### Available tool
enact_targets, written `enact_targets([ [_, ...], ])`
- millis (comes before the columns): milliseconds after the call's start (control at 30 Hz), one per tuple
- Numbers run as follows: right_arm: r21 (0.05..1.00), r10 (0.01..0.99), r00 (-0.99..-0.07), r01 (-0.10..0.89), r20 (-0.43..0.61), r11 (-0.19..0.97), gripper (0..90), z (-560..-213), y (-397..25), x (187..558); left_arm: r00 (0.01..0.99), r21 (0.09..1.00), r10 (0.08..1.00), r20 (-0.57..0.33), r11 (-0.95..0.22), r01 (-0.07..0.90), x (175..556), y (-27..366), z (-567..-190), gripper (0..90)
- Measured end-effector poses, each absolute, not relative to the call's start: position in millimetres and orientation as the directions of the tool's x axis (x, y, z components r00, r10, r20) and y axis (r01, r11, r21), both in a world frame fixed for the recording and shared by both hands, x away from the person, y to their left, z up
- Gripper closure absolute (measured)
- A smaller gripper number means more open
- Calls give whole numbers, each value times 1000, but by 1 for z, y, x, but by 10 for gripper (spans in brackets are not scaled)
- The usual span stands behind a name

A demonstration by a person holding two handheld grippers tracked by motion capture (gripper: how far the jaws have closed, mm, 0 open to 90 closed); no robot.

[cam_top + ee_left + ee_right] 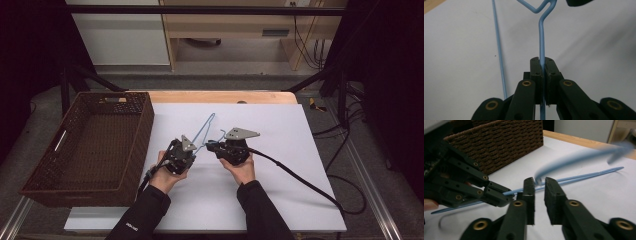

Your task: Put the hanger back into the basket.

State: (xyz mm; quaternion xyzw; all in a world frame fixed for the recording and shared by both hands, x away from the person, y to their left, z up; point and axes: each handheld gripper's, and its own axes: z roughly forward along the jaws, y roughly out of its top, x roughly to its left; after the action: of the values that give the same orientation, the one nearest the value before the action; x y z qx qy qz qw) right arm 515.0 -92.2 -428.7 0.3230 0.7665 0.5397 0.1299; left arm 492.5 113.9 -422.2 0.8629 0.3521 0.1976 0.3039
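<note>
Hanger wire, pale blue (205, 131), sits near the centre of the high view over a white sheet (280, 150) that covers most of the wooden table (220, 96); it runs up from between the two grippers to a bent tip toward the upper middle of the sheet. The left gripper (192, 150) has its jaws pressed together on one straight run of the wire hanger, which passes through them lengthwise in the left gripper view, a second strand running alongside at the left of that frame. The right gripper (212, 146), just beside the left, has its jaws a little apart, with a blurred curved part of the hanger at their tips; whether the pads touch it cannot be told. A dark woven basket (65, 182) stands along the sheet's left edge, overhanging the table's left side. Bare white surface lies open to the right of the right gripper and toward the bottom edge, crossed only by its black cable (300, 180).
</note>
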Motion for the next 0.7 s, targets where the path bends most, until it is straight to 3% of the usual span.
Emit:
enact_targets([
  [367, 912, 632, -764, 342, 130, 227, 537, -417, -112, 499, 663, 694, 738, 127, -543, 472, 490, 122, -415, 874],
  [700, 910, 664, -740, 344, 110, 232, 437, -408, -151, 482, 654, 733, 747, 117, -509, 450, 484, 130, -401, 875],
])
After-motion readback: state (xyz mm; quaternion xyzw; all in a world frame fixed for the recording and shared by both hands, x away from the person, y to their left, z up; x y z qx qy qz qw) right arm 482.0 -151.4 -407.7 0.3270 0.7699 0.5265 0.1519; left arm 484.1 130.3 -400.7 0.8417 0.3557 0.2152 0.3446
